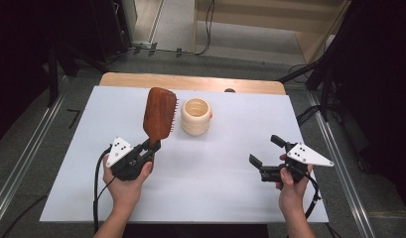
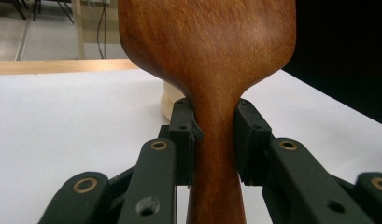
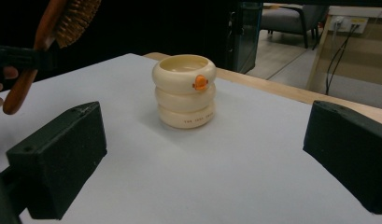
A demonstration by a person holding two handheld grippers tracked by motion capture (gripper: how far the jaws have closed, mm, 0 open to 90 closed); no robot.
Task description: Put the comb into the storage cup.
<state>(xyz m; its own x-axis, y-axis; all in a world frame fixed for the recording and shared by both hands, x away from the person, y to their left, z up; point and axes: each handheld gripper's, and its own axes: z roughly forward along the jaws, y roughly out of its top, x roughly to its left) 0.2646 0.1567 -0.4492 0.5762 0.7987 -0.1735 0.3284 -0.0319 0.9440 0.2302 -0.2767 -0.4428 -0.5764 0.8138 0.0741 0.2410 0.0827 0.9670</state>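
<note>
White sheeting covers the surface point(image 1: 230, 188), and on it, toward the far side, stands a cream ribbed cup point(image 1: 195, 116) with a small orange knob on its side. Just beside the cup, on its left in the high view, a brown wooden hairbrush point(image 1: 159, 115) is held up off the surface, paddle pointing away from the person and bristles turned toward the cup.

To do this step well, as I judge it, the brush should go into the cup handle or head first without knocking it: the cup is light-looking and stands free, so the brush should come in from above the rim rather than sweep in from the side. The grip sits low on the neck, which leaves the long paddle free to swing; a slow, steady tilt would keep it from tapping the rim. The other hand could steady the cup if it starts to slide.

The left tool point(image 1: 150, 147) is clenched on the brush's narrow neck, one pad on each flank of the wood, as the left gripper view shows plainly. The left forearm comes in from the near edge, wrist raised, tool aimed forward. The right tool point(image 1: 268, 150) is released, jaws spread wide with nothing between them; it hovers above the near right part of the surface, well apart from the cup and aimed toward it.
</note>
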